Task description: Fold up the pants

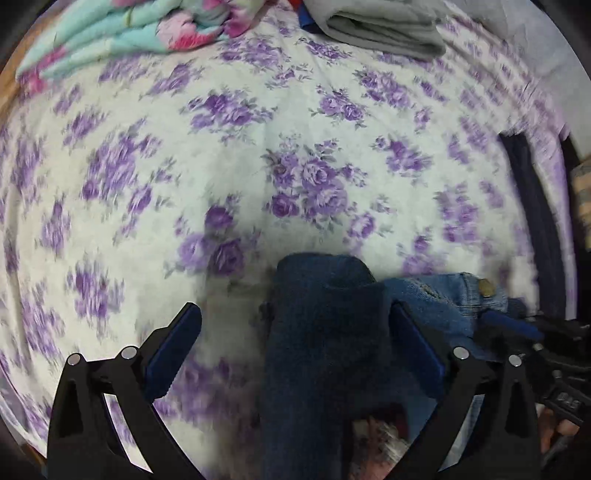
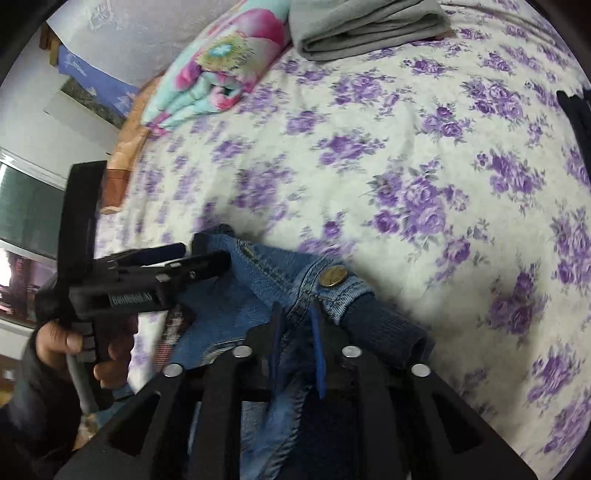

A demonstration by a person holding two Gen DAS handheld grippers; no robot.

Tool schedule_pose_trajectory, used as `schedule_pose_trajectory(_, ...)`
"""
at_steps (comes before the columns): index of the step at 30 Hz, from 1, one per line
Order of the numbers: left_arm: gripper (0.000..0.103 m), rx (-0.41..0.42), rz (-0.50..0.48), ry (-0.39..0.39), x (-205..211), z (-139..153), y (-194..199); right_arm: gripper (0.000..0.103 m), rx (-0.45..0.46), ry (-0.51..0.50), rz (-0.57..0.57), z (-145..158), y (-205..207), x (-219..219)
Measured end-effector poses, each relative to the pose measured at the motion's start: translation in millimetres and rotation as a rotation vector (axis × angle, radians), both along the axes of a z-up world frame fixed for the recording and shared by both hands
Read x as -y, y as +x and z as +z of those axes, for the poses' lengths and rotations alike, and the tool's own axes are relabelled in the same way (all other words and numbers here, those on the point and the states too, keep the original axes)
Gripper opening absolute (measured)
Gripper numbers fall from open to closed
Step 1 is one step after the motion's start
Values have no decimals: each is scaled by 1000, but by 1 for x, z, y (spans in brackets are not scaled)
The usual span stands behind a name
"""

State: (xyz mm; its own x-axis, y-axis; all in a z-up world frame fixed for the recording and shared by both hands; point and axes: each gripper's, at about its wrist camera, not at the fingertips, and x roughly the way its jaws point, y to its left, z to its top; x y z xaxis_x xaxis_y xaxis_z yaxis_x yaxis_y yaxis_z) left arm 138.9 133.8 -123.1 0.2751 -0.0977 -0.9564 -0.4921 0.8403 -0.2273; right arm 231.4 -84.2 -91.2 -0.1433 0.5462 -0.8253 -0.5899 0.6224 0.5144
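On my left wrist view the left gripper (image 1: 295,339) has its fingers spread wide apart, and a dark navy part of the pants (image 1: 325,332) lies between them, resting against the right finger (image 1: 413,343) but not pinched. The lighter denim waistband with its brass button (image 1: 485,287) sits just to the right of that finger.

From the right wrist view, the right gripper (image 2: 297,332) has its blue pads nearly together and clamped on the denim of the pants (image 2: 266,295) just below the button (image 2: 333,277) (the fly seam runs straight into the pads). The ribbed navy cuff (image 2: 388,332) bunches just right of that grip. The left gripper (image 2: 199,262) shows here from the side, touching the waistband's far edge, with the person's hand (image 2: 74,347) on its handle.

The pants sit near the bed's near edge. The purple-flowered bed sheet (image 2: 406,166) lies open ahead and to the right. Toward the far edge rest a folded grey cloth (image 2: 362,29) and a turquoise-and-pink quilt (image 2: 221,74), well apart from the pants. A dark garment (image 1: 532,206) lies along the bed's right edge.
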Motion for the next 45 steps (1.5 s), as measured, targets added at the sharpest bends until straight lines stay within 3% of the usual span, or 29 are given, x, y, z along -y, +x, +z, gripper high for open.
schedule_pose_trajectory(1,98,20,9,-33,-4,8,-10,47,-16,30,-2,8,-3,4)
schedule_pose_trajectory(3,98,47,9,-49,-8,21,-31,87,9,68,2,31,-17,15)
schedule_pose_trajectory(5,98,60,-8,-77,-7,27,-48,87,69,57,23,46,-32,24)
schedule_pose_trajectory(7,98,33,-34,-87,2,21,-60,85,-10,39,60,39,-46,30)
schedule_pose_trajectory(10,99,6,-103,-42,22,-3,-63,83,48,-154,107,4,-63,29)
schedule_pose_trajectory(14,99,-15,-50,-93,21,-23,-60,97,116,-152,151,4,-75,19)
schedule_pose_trajectory(17,98,-2,-95,-126,18,-7,-58,96,48,-72,100,19,-64,32)
schedule_pose_trajectory(21,98,56,-81,-222,4,-2,-62,97,-23,23,-70,28,-36,68)
schedule_pose_trajectory(26,98,-7,-91,-304,5,-27,-61,97,-223,39,-280,-24,-17,105)
schedule_pose_trajectory(30,99,-1,-130,-296,13,-31,-56,100,-337,101,-330,-64,-20,92)
schedule_pose_trajectory(31,99,-7,-132,-295,13,-34,-53,100,-344,97,-331,-72,-22,84)
schedule_pose_trajectory(33,99,-18,-144,-286,17,-37,-47,95,-269,68,-307,-65,-28,68)
schedule_pose_trajectory(36,99,-43,-184,-243,26,-34,-41,69,-223,4,-249,-56,-29,50)
schedule_pose_trajectory(38,99,-44,-202,-228,29,-29,-39,59,-221,10,-231,-48,-28,51)
schedule_pose_trajectory(45,98,-10,-251,-284,41,-22,-31,52,-234,74,-219,-30,-19,76)
